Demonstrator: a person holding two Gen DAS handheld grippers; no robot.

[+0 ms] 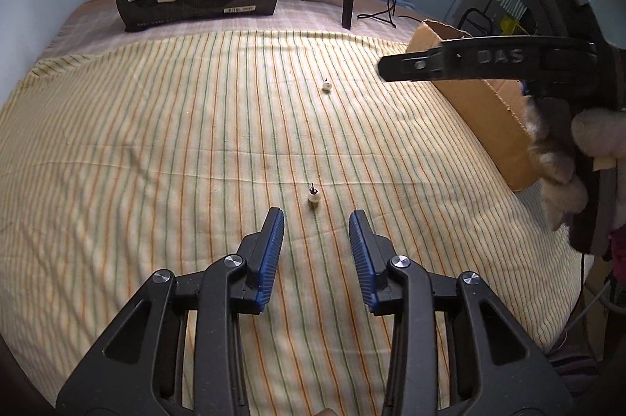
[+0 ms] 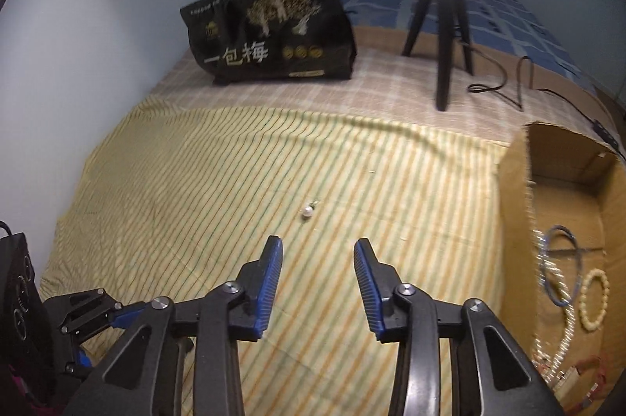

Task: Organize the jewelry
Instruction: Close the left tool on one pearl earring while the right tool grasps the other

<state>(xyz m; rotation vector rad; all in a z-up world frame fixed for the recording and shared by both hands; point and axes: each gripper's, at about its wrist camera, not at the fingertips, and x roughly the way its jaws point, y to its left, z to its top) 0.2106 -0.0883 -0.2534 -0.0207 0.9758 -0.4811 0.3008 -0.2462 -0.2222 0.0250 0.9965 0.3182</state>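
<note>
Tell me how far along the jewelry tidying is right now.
Partly done. The cardboard box already holds a blue bangle, a cream bead bracelet and a chain. Nothing is in hand: the left gripper and right gripper are open. Two pearl earrings remain on the striped cloth.

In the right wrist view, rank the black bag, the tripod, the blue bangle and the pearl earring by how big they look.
1. black bag
2. tripod, thinner but nearly as tall
3. blue bangle
4. pearl earring
The bag and tripod stand farther away, so true sizes are unsure.
</note>
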